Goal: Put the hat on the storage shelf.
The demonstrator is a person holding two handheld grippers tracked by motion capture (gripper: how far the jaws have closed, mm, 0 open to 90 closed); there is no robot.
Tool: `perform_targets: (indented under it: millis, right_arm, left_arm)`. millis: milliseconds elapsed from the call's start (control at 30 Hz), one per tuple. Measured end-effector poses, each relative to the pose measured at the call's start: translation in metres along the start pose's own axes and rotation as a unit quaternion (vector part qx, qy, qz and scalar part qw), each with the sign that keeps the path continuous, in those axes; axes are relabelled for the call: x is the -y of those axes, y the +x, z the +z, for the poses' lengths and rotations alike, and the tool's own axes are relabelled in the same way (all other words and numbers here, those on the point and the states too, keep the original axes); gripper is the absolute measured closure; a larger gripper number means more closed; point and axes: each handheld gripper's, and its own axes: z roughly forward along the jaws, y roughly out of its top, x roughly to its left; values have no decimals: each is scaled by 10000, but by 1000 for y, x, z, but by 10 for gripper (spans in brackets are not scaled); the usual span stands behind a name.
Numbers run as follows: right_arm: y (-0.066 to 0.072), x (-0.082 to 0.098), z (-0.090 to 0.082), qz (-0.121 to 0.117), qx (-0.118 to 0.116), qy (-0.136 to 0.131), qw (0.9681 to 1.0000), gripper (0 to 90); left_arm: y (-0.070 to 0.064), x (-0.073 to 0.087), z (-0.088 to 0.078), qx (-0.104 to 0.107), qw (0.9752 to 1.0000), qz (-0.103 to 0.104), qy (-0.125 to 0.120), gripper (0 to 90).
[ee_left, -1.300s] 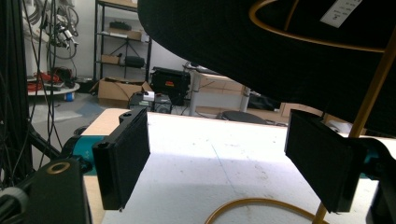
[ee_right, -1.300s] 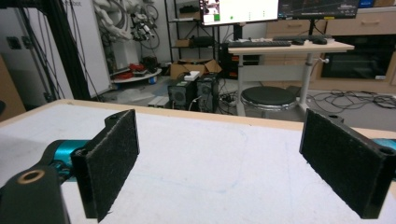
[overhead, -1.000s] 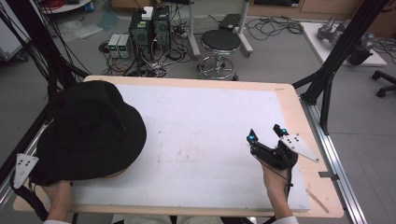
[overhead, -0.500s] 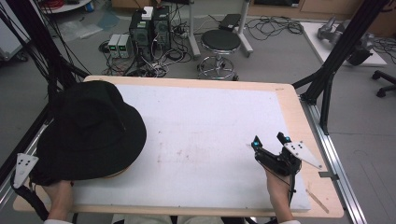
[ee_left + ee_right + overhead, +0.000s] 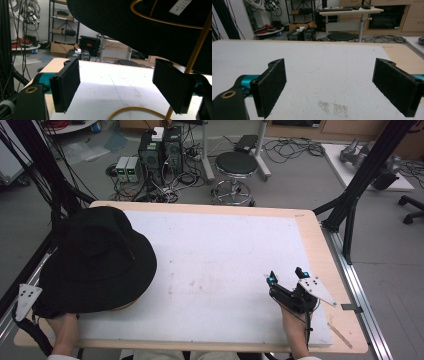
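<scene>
Wide-brimmed black fabric hat (image 5: 95, 260): on a thin gold wire stand (image 5: 197, 47), at the left end of the white-topped wooden table (image 5: 220, 255). Left gripper (image 5: 120, 92): under the hat's brim, jaws wide apart, holding nothing. Right gripper (image 5: 287, 279): near the table's front right corner, well apart from the hat, jaws wide apart, empty.
</scene>
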Motion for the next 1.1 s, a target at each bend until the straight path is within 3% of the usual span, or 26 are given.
perform_targets:
  millis: [133,433,767,1100]
  right_arm:
    - [-1,3,-1,58,91,-131,9999,110]
    - [-6,10,0,132,318,-93,9994,111]
    - [-8,11,1,133,336,-90,9993,111]
    - [-13,11,0,365,384,-170,9984,111]
  left_arm:
    - [0,0,0,-6,10000,-4,6,225]
    - [0,0,0,1,10000,-13,9,224]
    - [0,0,0,0,10000,-6,8,225]
    - [0,0,0,2,10000,5,8,224]
